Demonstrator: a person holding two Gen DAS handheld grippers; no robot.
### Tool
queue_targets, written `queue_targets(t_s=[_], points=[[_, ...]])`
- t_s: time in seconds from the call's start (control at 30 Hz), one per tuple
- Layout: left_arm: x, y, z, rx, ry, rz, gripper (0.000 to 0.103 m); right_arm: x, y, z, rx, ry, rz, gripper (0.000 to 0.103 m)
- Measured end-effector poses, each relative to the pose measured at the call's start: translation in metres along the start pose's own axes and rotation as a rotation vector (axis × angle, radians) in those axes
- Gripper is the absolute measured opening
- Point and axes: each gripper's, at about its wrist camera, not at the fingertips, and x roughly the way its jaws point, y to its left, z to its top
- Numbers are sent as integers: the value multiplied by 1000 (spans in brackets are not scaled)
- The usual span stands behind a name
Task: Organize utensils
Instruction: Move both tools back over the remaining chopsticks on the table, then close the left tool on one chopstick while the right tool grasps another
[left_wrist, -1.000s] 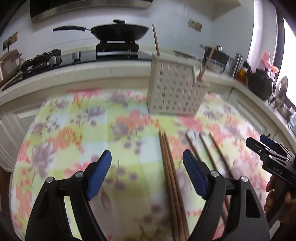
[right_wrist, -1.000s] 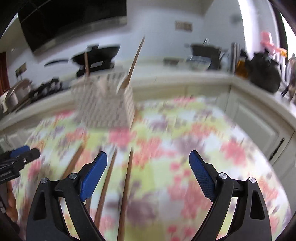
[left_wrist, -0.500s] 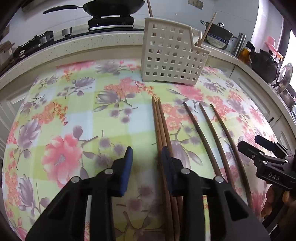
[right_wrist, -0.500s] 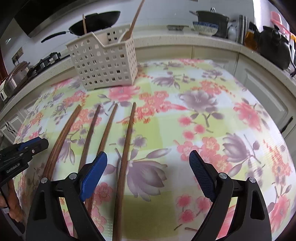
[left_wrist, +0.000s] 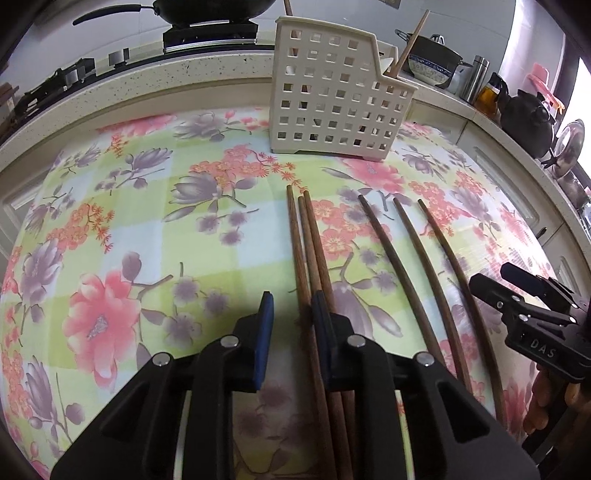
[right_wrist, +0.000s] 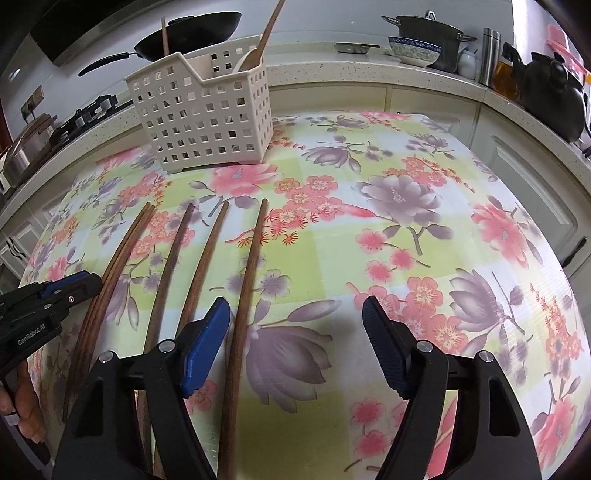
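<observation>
Three reddish-brown chopsticks (left_wrist: 306, 254) lie bunched on the flowered tablecloth (left_wrist: 129, 229); three darker chopsticks (left_wrist: 424, 266) lie apart to their right. My left gripper (left_wrist: 291, 332) hangs low over the bunch. Its jaws are closing, with one chopstick in the gap beside the right pad (left_wrist: 319, 332), untouched by the left pad. My right gripper (right_wrist: 295, 343) is open and closing, with the rightmost chopstick (right_wrist: 245, 288) between its jaws near the left pad (right_wrist: 207, 339). A cream slotted basket (left_wrist: 332, 92) at the far side holds a wooden spoon (right_wrist: 264, 37) and a stick.
A stone counter (left_wrist: 147, 77) runs behind the table, with a black wok (right_wrist: 192, 27) on the stove. A pot and bowl (right_wrist: 417, 44), a steel flask (right_wrist: 489, 55) and a black kettle (right_wrist: 554, 88) stand at the right. Each gripper shows at the edge of the other's view.
Both grippers came down toward the table and tipped further downward. The left jaws narrowed greatly around the bunched chopsticks. The right jaws narrowed a little.
</observation>
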Motion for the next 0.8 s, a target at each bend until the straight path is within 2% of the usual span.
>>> queue_targets(t_s=[0.23,0.3,0.37,0.63,0.8], points=[[7,-4,3,34,-8,28,21,4,2,0,-5,8,4,66],[8,-5,4,54,-17,50,18,5,3,1,-9,9,1,66],[9,-3,4,68,-23,70,9,6,4,1,-14,7,-5,66],[8,18,7,28,-24,81,9,10,9,5,-40,8,-40,58],[8,19,7,23,-31,87,9,12,12,6,-47,7,-43,54]])
